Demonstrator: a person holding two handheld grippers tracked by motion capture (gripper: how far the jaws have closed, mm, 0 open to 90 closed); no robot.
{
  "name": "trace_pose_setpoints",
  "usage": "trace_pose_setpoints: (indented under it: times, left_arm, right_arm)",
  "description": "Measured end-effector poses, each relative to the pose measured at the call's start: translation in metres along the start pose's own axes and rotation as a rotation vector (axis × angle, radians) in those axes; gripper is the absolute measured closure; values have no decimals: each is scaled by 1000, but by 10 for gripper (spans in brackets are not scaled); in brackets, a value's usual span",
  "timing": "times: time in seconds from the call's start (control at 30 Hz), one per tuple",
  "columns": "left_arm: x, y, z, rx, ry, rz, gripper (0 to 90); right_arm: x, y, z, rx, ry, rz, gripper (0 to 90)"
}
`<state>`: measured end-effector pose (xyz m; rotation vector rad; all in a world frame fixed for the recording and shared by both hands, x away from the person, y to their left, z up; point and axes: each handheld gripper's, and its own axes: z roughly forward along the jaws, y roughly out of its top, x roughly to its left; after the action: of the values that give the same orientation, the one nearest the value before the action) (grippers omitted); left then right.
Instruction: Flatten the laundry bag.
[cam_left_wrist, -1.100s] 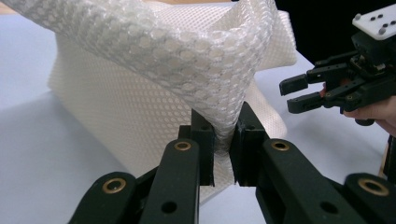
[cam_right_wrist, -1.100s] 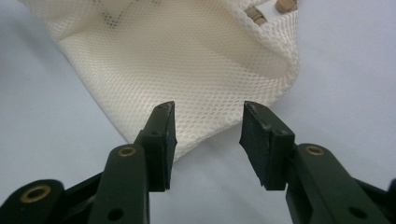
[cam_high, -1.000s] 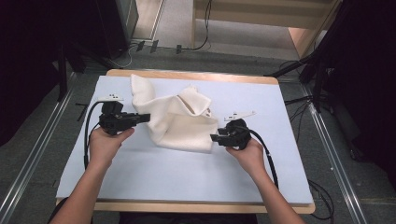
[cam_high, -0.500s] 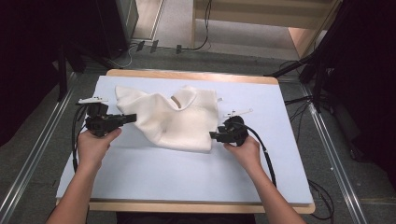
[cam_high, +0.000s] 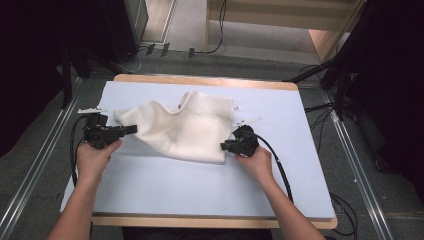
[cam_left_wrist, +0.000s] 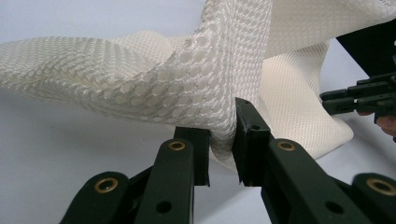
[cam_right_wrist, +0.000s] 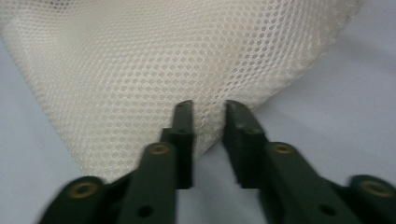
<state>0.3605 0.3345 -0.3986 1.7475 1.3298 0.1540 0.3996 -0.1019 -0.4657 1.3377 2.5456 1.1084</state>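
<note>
From above, our cream mesh garment (cam_high: 185, 131) lies rumpled mid-table on the pale blue mat (cam_high: 200, 195), with grey floor and cables around. Left gripper view: the left gripper (cam_left_wrist: 221, 140) pinches a bunched fold. Right gripper view: the right gripper (cam_right_wrist: 208, 122) has just been closing over the hem.

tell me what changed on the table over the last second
The left gripper, clamped on the white mesh garment, moved left and pulled it out flatter and wider. The right gripper has just been closing, and its jaws now pinch the garment's lower right corner. Its hand hardly shifted. The light blue mat stayed as it was.
</note>
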Motion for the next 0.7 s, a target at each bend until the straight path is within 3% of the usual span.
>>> trace_pose_setpoints:
  times: [0.03,0.07,0.13,0.27,0.43,0.6,0.7]
  left_arm:
    - [0,0,0,0,0,0,788]
    - [0,0,0,-1,-2,1,786]
    - [0,-1,0,0,-2,3,779]
    - [1,-1,-1,2,-2,-2,755]
    - [-5,-3,-4,39,-22,-32,613]
    - [-21,-11,-17,74,-20,11,540]
    - [-23,-15,-28,83,-32,25,503]
  right_arm:
    - [0,0,0,0,0,0,779]
    - [1,1,0,3,-6,-11,871]
    - [0,2,-1,4,5,-11,900]
    - [-1,4,-3,2,-4,-25,900]
    - [-12,9,-14,-32,-38,-39,900]
    - [-31,13,-22,-45,-64,-22,900]
    - [-41,17,-25,-56,-85,-27,900]
